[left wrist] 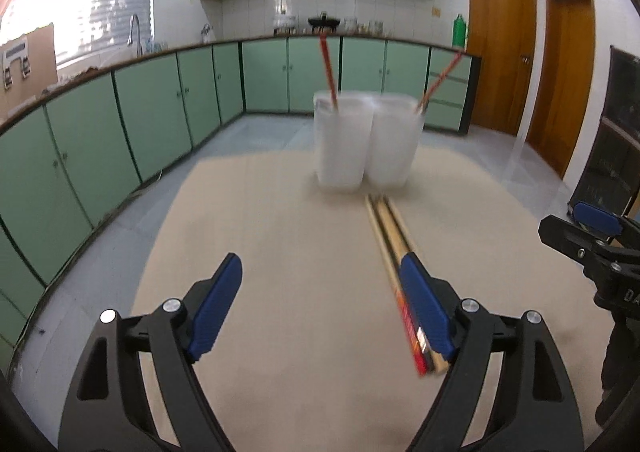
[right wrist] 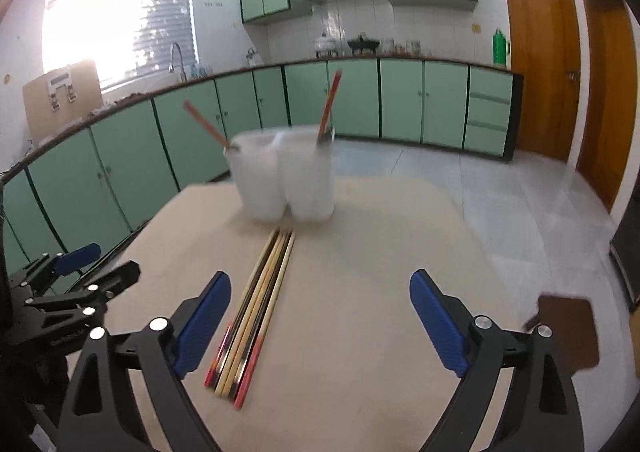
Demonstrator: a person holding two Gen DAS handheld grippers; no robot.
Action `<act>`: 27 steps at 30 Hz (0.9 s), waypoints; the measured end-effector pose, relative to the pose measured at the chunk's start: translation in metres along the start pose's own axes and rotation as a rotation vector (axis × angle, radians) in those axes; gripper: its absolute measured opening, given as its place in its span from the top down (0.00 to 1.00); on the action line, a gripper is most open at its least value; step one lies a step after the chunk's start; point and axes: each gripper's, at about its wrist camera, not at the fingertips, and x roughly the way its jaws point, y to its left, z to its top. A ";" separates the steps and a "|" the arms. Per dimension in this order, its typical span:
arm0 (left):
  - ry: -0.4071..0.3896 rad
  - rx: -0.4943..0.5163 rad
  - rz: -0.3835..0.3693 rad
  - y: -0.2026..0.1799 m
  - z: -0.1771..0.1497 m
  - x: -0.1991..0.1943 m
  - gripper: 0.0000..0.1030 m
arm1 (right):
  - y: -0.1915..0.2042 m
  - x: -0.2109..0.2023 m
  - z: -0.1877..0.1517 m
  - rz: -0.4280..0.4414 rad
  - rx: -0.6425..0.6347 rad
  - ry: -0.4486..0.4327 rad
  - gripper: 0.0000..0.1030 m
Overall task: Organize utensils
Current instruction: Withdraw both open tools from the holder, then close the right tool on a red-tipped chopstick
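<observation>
Two cups: side by side at the table's far end, touching, one red chopstick leaning in each.
Loose chopsticks: bundled lengthwise near the cups, apparently awaiting sorting.
Left gripper: spread wide, holding nothing; its right pad sits above the bundle's near ends.
Right gripper: wide apart, empty, bundle just inside its left pad.
Judgement: either tool could close on the bundle.
</observation>
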 end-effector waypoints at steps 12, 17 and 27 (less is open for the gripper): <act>0.126 -0.013 0.036 0.009 -0.040 0.016 0.23 | 0.030 0.021 -0.061 0.011 -0.046 0.170 0.40; 0.137 -0.005 0.037 0.007 -0.044 0.015 0.23 | 0.039 0.025 -0.070 0.031 -0.068 0.210 0.48; 0.151 -0.004 0.033 0.000 -0.045 0.018 0.23 | 0.046 0.034 -0.072 0.003 -0.111 0.263 0.57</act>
